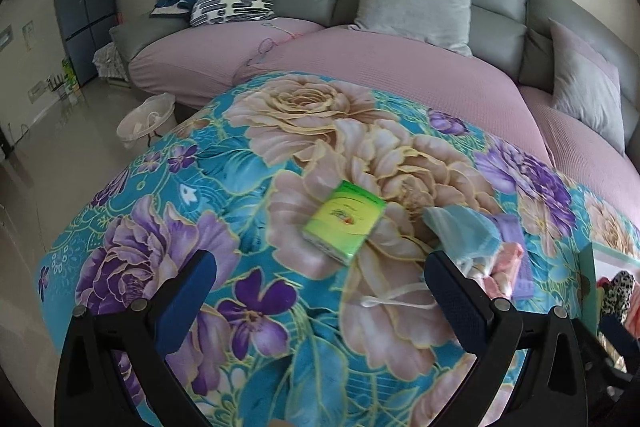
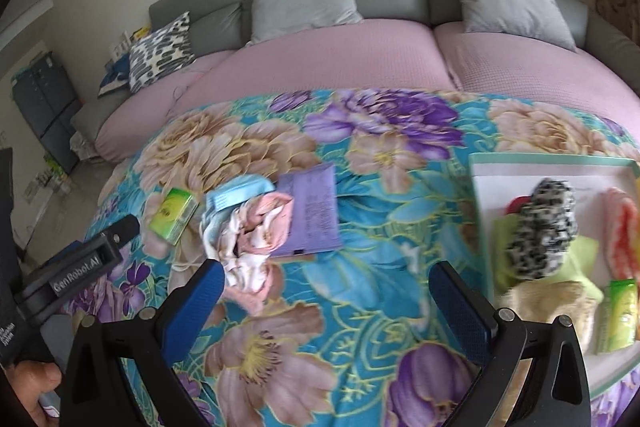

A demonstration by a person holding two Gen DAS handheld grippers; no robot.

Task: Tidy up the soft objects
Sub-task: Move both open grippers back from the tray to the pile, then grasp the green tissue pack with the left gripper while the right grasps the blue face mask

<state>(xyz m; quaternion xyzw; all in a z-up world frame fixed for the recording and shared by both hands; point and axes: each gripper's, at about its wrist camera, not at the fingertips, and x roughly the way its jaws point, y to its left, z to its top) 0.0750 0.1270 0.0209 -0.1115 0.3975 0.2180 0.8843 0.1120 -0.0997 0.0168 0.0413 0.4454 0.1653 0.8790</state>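
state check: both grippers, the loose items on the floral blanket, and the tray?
left gripper: open, empty, above the blanket
right gripper: open, empty
green tissue pack: lying flat on blanket, loose
blue cloth: crumpled, touching the pink cloth
pink cloth: bunched in a heap
purple packet: lying flat, partly under the pink cloth
tray: already holds several soft items

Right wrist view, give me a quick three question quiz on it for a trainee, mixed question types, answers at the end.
1. True or false: the right gripper is shut on a cloth.
2. Which item lies beside the pink cloth pile, on its right? A) purple packet B) spotted scrunchie C) grey pillow
3. Fill in: the green tissue pack lies on the floral ____, outside the white box.

Key: 1 false, it is open and empty. 2 A. 3 blanket.
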